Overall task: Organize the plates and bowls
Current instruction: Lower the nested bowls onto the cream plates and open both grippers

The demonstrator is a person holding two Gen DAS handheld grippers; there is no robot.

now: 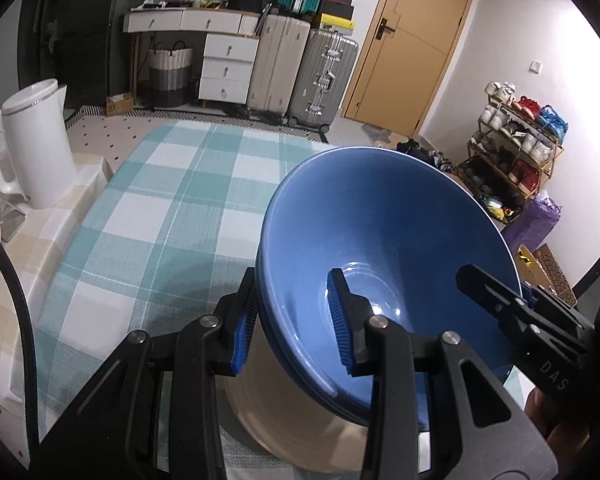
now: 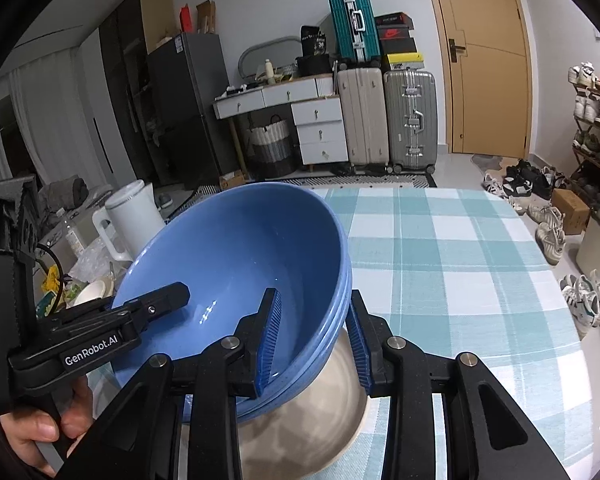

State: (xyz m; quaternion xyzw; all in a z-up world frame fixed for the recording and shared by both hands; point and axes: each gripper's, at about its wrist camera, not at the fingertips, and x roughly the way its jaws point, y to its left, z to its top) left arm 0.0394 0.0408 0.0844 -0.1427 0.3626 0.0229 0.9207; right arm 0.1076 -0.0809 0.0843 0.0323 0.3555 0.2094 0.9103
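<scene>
Both grippers are clamped onto the same stack of blue bowls [image 1: 380,248]: the left gripper [image 1: 294,320] pinches one side of the rim, one pad inside and one outside, and the right gripper [image 2: 314,338] does the same on the opposite side. The stack hangs tilted just above a beige plate [image 2: 320,412] on the teal checked tablecloth [image 1: 172,208]. A white kettle [image 1: 32,148] stands off at the table's edge, well apart from the bowls.

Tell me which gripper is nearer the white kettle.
Left. The left gripper clamps the blue bowl stack's rim on the side facing the white kettle; the right gripper clamps the opposite rim.
</scene>
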